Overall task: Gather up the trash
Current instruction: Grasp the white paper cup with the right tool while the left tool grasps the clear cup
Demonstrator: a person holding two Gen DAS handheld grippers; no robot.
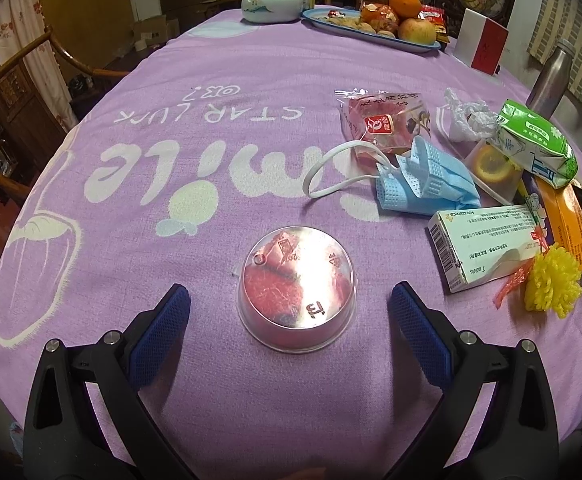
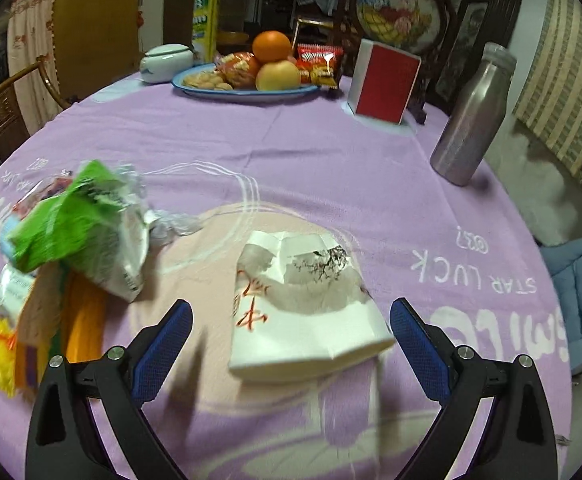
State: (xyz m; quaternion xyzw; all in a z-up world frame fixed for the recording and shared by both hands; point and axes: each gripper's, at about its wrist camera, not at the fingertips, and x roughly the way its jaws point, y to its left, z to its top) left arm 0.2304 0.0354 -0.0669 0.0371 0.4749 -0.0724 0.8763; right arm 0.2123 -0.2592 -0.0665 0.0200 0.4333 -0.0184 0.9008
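In the left wrist view, an upturned clear plastic cup with a foil lid [image 1: 297,288] lies on the purple tablecloth [image 1: 195,80]. My left gripper [image 1: 290,304] is open, one finger on each side of it, not touching. To the right lies a trash pile: a blue face mask [image 1: 423,180], a red snack wrapper [image 1: 387,124], a white medicine box [image 1: 487,244], a green carton [image 1: 531,144] and a yellow pompom [image 1: 553,280]. In the right wrist view, my right gripper [image 2: 291,318] is open around a crumpled white paper packet [image 2: 303,300]. The green carton [image 2: 79,232] lies to its left.
A blue tray of fruit and snacks [image 2: 247,92], a white lidded jar [image 2: 167,62], a red and white box [image 2: 383,80] and a steel bottle [image 2: 471,116] stand at the far side. Wooden chairs [image 1: 15,92] surround the table. A blue cushion [image 2: 579,300] lies beyond the right edge.
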